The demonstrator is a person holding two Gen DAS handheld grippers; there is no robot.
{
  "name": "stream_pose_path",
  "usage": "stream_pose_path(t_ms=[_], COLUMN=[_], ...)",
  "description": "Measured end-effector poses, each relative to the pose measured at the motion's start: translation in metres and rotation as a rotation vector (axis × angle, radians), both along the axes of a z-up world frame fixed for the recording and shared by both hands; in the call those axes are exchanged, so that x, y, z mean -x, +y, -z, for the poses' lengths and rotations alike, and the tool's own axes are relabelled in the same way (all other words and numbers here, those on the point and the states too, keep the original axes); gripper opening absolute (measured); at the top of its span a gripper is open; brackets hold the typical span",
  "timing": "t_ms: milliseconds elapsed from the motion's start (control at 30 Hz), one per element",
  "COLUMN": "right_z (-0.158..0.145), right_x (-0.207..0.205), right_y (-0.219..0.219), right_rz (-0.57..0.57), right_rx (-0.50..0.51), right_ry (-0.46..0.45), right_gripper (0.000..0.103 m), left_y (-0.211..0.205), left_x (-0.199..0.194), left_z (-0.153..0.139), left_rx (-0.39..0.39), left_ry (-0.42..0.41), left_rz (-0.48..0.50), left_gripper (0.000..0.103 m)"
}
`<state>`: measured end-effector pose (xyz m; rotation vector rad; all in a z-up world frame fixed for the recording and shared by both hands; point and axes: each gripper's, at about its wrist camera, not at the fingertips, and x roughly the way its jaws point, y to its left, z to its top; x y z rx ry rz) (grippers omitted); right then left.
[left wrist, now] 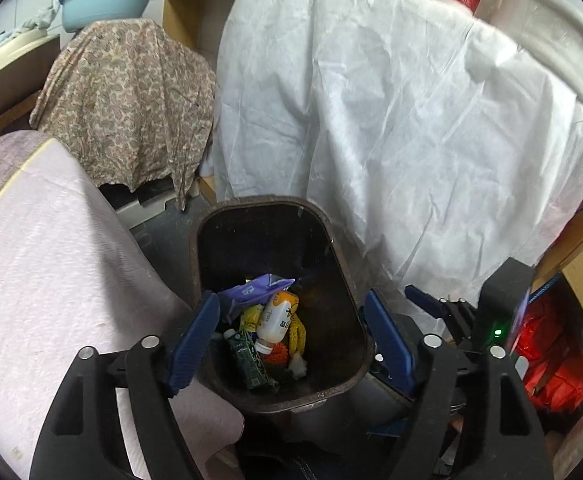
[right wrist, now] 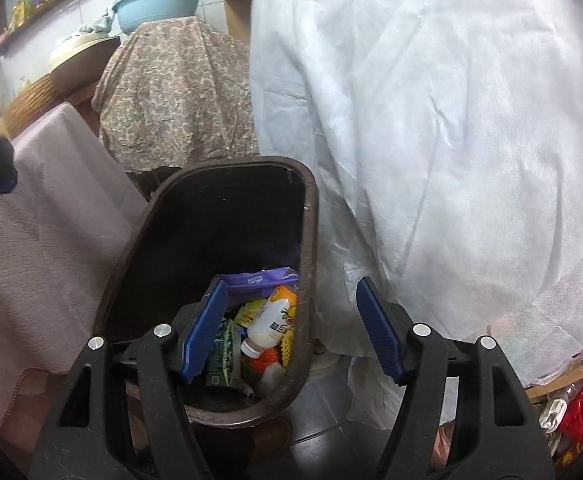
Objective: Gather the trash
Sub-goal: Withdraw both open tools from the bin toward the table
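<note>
Both the left gripper (left wrist: pixel 291 336) and right gripper (right wrist: pixel 291 328) hang wide open, holding nothing, over the dark bin (left wrist: pixel 207 264). Trash sits at its bottom: white bottle (left wrist: pixel 277 316), purple wrapper (left wrist: pixel 255 290), green carton (left wrist: pixel 247 360). Labels too blurry to read.

Little can be read. The white bottle (right wrist: pixel 271 322) lying in the trash bin (right wrist: pixel 309 240) carries dark printed characters on its label, too small to make out. The green packet (right wrist: pixel 221 356) beside it shows a square code mark near its lower end. The purple wrapper (left wrist: pixel 251 290) bears small white print, illegible.
</note>
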<state>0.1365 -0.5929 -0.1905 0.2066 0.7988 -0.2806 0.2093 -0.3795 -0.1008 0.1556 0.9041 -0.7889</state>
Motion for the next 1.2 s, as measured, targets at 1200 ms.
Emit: stream_pose_path(t_ms=[1200], right_z=[-0.135], right_x=[-0.069], right_y=[0.313], right_rz=[-0.708], right_rx=[-0.022], right_ry=[-0.099], right_gripper=[0.083], left_y=[0.357], left_x=[0.033], left_z=[-0.034], left_rx=[-0.116], left_ry=[-0.149], left_rz=[-0.608], left_gripper=[0.085])
